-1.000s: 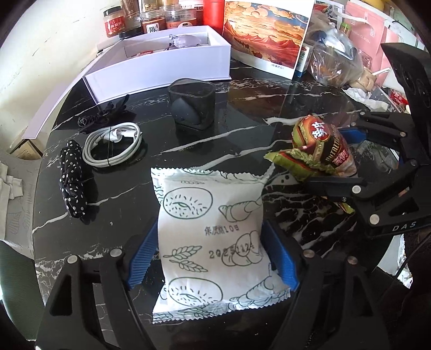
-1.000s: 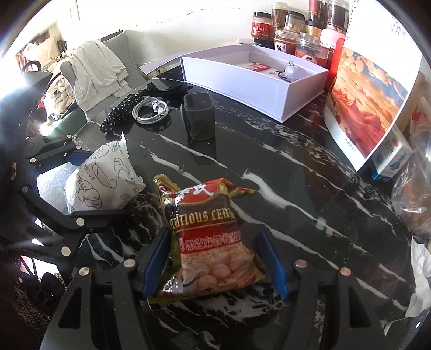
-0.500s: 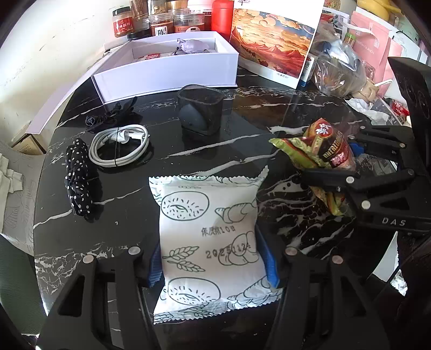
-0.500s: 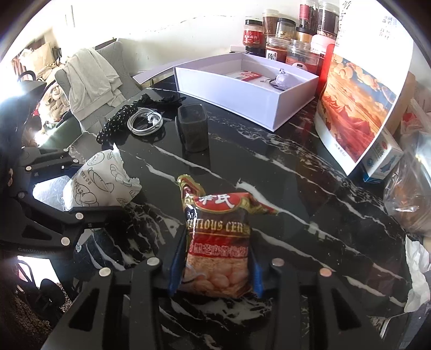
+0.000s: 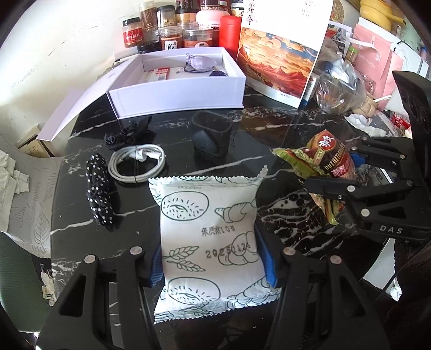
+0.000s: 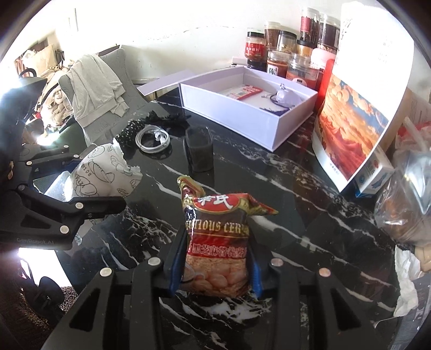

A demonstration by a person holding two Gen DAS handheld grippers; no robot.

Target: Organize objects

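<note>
The left claw (image 5: 212,265) grips the white printed snack packet (image 5: 208,237) above the black marble worktop (image 5: 175,167); the right claw (image 6: 214,265) clamps the red-brown cereal packet (image 6: 216,242) beside it.

Right gripper (image 5: 353,172) reads "DAS"; cereal packet (image 6: 215,242), "CER".

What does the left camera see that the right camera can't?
Only the left camera shows the pink bags and yellow pot. Only the right camera shows the chair draped with clothes. Both show the white box, coiled cable, white packet in the left claw, and red packet in the right claw.
</note>
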